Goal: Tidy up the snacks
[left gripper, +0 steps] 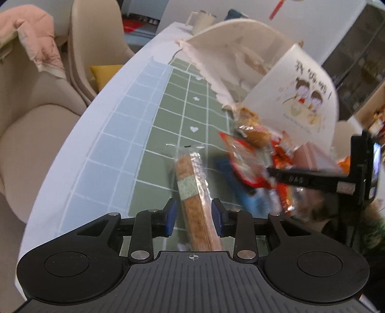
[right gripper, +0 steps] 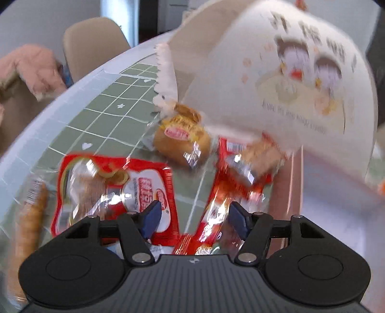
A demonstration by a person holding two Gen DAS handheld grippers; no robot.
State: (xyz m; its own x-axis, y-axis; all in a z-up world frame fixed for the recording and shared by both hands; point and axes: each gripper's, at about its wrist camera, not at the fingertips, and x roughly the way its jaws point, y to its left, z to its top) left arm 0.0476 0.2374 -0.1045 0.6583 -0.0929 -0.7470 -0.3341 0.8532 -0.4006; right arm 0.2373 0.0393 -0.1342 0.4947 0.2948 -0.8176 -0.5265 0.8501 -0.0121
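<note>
A long biscuit stick in clear wrap with a green band lies on the green grid mat. My left gripper straddles its near end, open, with a gap at the left pad. To the right is a snack pile: a red pouch, a wrapped round bun, a blue packet and a long red packet. My right gripper is open around that long red packet, and its left pad stands clear of the packet. A white cartoon-printed paper bag lies tipped over the pile.
A pink box sits under the bag at the right. A white mug stands at the table's far end. Beige chairs line the left edge, and one carries a pink garment. A yellow cushion lies on a seat.
</note>
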